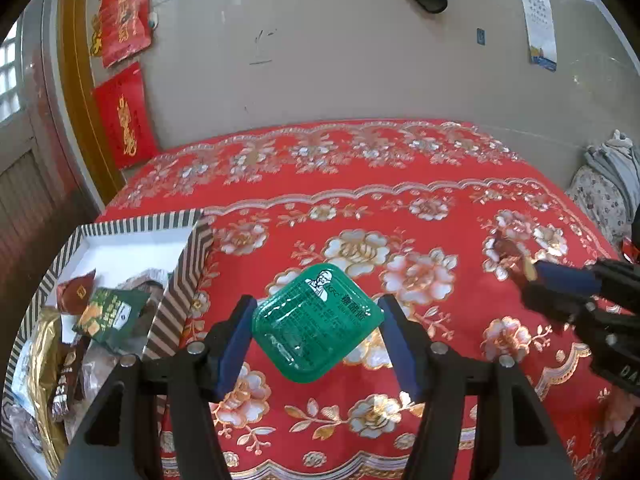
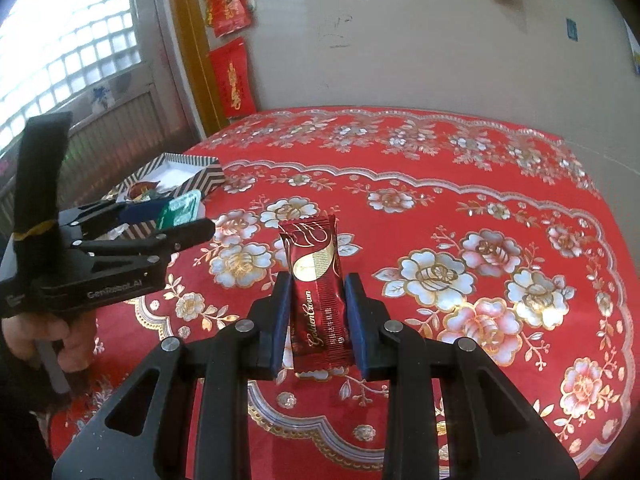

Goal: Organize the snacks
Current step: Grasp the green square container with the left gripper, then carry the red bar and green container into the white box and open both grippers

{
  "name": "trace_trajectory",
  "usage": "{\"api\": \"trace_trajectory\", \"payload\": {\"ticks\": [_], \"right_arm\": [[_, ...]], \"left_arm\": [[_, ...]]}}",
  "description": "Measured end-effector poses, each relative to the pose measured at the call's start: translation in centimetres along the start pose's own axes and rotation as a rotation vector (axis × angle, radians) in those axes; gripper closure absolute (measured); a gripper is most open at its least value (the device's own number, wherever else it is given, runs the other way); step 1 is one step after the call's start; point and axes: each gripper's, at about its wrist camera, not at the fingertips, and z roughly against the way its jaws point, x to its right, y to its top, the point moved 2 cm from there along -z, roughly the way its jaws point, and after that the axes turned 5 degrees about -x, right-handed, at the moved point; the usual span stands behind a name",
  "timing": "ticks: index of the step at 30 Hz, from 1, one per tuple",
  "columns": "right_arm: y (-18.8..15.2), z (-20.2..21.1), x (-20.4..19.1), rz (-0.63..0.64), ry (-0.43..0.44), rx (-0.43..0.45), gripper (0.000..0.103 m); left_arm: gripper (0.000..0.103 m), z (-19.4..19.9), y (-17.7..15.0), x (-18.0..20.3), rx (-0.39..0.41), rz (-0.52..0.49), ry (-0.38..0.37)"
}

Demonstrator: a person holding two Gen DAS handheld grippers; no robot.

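Observation:
My left gripper (image 1: 316, 328) is shut on a green KFC sauce cup (image 1: 318, 322), gripped at its corners and held above the red flowered tablecloth (image 1: 400, 208). My right gripper (image 2: 318, 312) is shut on a dark red Golden Crown snack bar (image 2: 318, 292), held upright above the cloth. The striped box (image 1: 180, 292) with several snack packets inside stands at the left; it also shows in the right wrist view (image 2: 200, 178). The left gripper (image 2: 176, 216) with the green cup (image 2: 180, 210) shows in the right wrist view near the box. The right gripper (image 1: 532, 276) shows at the right of the left wrist view.
A green snack packet (image 1: 108, 312) and a gold wrapper (image 1: 40, 352) lie in the box. Folded cloth (image 1: 608, 188) lies beyond the table's right edge. Red paper decorations (image 1: 124, 116) hang on the wall behind. A hand (image 2: 52, 340) holds the left gripper's handle.

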Motion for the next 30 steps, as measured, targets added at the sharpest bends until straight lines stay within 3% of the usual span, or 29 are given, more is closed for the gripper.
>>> {"api": "trace_trajectory", "payload": {"ticks": [12, 24, 30], "right_arm": [[-0.1, 1.1, -0.3, 0.022, 0.001, 0.061, 0.077], [-0.2, 1.1, -0.3, 0.023, 0.007, 0.066, 0.077], [-0.1, 0.9, -0.5, 0.030, -0.007, 0.060, 0.077]], "left_arm": [[0.039, 0.8, 0.0, -0.4, 0.024, 0.022, -0.015], [0.038, 0.4, -0.1, -0.2, 0.016, 0.019, -0.001], [0.039, 1.8, 0.2, -0.7, 0.052, 0.036, -0.028]]}}
